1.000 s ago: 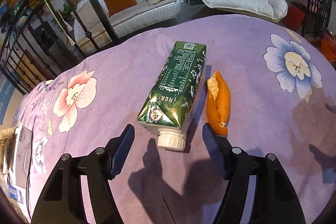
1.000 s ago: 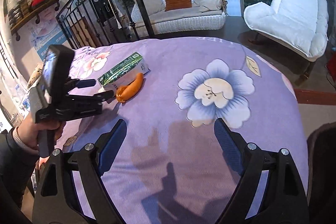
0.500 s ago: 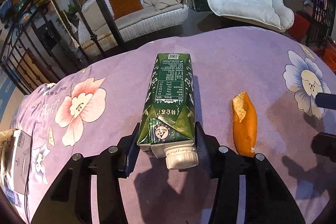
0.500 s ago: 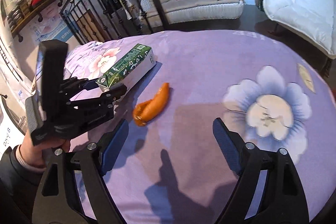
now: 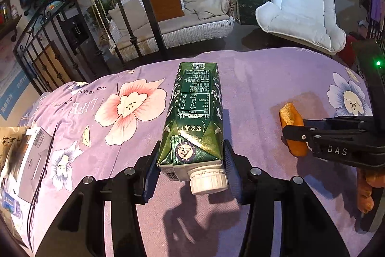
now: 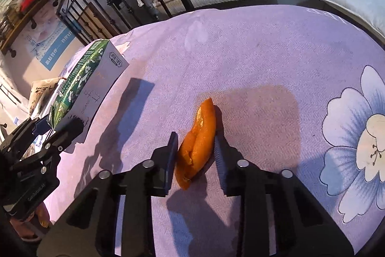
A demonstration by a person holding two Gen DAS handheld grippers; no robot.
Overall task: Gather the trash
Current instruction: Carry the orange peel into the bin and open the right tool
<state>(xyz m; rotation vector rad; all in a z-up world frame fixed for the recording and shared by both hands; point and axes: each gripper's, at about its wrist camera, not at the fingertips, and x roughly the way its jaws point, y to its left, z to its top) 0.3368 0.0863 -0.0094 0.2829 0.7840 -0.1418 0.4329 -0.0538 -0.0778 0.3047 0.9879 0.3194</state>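
Observation:
A green drink carton (image 5: 195,117) with a white screw cap lies lengthwise between the fingers of my left gripper (image 5: 191,168), which is shut on its cap end. In the right wrist view the carton (image 6: 89,86) is tilted, its far end raised off the purple floral cloth (image 6: 240,52). An orange peel (image 6: 199,139) lies on the cloth between the fingers of my right gripper (image 6: 196,148). Those jaws are closing, and the pads sit against both sides of the peel. From the left wrist view the right gripper (image 5: 294,128) reaches in from the right across the peel (image 5: 290,115).
Papers and a packet (image 5: 26,155) lie at the cloth's left edge. The table's far edge (image 5: 252,52) drops to the floor. Beyond it stand an iron railing (image 5: 48,52), a wicker sofa (image 5: 182,23) and a white armchair (image 5: 300,16).
My left gripper closed on the carton's cap end and lifted it a little. My right gripper travelled left across the cloth to the orange peel and narrowed around it.

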